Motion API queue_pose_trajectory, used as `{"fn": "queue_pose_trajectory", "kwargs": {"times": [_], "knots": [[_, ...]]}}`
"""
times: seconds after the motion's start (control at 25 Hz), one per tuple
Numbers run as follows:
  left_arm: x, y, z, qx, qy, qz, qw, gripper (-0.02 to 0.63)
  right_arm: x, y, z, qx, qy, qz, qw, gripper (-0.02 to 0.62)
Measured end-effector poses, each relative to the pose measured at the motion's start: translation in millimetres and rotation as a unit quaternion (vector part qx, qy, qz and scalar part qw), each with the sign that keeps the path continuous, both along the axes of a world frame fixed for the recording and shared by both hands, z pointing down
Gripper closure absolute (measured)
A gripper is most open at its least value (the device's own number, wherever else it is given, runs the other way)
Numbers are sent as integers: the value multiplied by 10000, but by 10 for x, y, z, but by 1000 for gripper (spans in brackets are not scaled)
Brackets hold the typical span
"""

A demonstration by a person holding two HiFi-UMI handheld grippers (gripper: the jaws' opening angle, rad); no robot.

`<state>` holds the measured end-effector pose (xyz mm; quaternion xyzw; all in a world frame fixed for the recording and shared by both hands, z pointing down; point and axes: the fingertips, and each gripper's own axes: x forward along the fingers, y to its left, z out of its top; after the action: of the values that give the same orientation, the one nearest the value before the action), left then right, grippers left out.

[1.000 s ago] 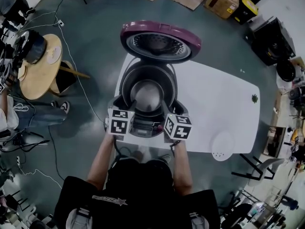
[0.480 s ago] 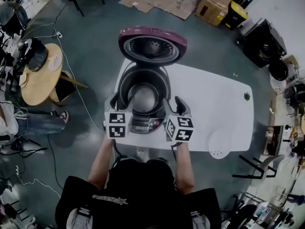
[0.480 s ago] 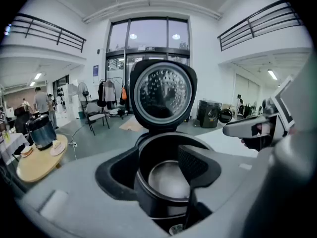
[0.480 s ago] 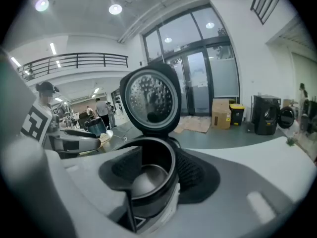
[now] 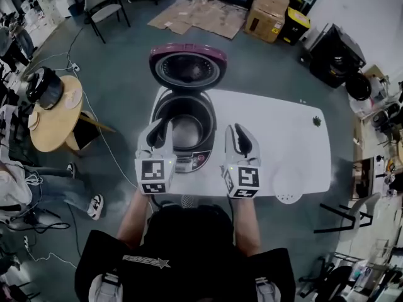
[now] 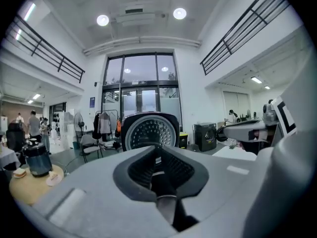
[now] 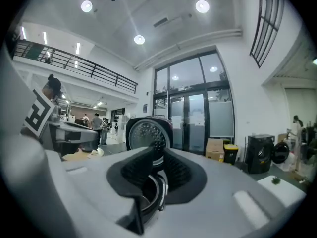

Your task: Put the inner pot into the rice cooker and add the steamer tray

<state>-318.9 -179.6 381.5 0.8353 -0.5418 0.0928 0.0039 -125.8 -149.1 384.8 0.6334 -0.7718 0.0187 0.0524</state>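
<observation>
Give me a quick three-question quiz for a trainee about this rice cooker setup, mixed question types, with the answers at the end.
1. True or false: the lid of the rice cooker stands open.
2. Where is the white steamer tray? A inside the cooker; B on the table, right of the cooker; C on the lid.
3. Fill in: the cooker already holds the ____.
Key: 1 true; 2 B; 3 inner pot.

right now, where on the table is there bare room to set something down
Bare: the table middle, between the rice cooker and the steamer tray at the near right corner, back to the small green thing at the far right. Crowded: the left end, filled by the cooker.
</observation>
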Motion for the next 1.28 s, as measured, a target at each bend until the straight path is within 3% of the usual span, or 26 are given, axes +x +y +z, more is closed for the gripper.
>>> {"fn": "queue_pose_trajectory", "kwargs": {"times": [0.12, 0.44, 0.68, 0.96, 1.28], "knots": [[62, 36, 3, 54, -76, 78, 9999, 597, 65, 73, 20, 43, -1, 184, 9998, 591], [279, 84, 21, 6, -39, 517, 9987, 597, 162, 270, -39, 168, 64, 473, 9987, 591], [844, 214, -6, 43, -5, 1258, 9920, 597, 549, 546, -66, 167, 83, 1037, 9944, 590], [1790, 433, 31, -13, -15, 2239, 9746, 597, 1357, 1062, -56, 104, 40, 1998, 9798, 590], [2891, 899, 78, -108, 0, 3230, 9463, 597, 2338, 1894, -1, -15, 2, 3140, 9494, 591]]}}
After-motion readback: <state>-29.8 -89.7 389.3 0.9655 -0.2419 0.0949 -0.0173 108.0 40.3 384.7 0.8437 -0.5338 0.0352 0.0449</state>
